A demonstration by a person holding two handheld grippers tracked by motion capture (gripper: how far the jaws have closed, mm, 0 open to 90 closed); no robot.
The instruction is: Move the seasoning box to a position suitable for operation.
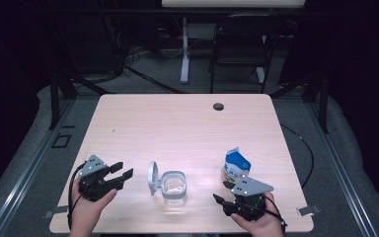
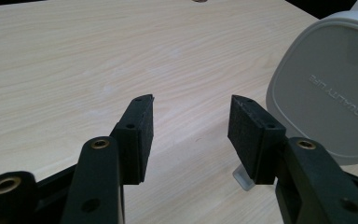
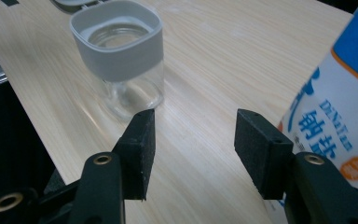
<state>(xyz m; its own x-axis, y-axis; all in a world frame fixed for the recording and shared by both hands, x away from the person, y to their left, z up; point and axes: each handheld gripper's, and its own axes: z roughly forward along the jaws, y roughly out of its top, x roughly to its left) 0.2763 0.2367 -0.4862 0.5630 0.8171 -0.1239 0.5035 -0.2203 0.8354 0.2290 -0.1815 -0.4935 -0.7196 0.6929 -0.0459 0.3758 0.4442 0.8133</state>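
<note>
Glass jar [image 1: 173, 190] with its hinged grey lid [image 1: 153, 177] raised stands near the surface's [image 1: 177, 123] front edge, between 2 grippers. Left gripper [image 1: 121, 170] — jaws wide, empty — faces the lid; right gripper [image 1: 223, 192] — jaws apart, empty — sits just beside the blue-white carton [image 1: 236, 167].

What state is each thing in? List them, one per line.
Glass jar: upright on the table, open, looks empty.
Grey lid: flipped up at the jar's left side, standing on edge.
Salt carton: upright, top spout torn open.
Left gripper: open, nothing between its jaws, beside the lid.
Right gripper: open, holding nothing, next to the carton.
</note>
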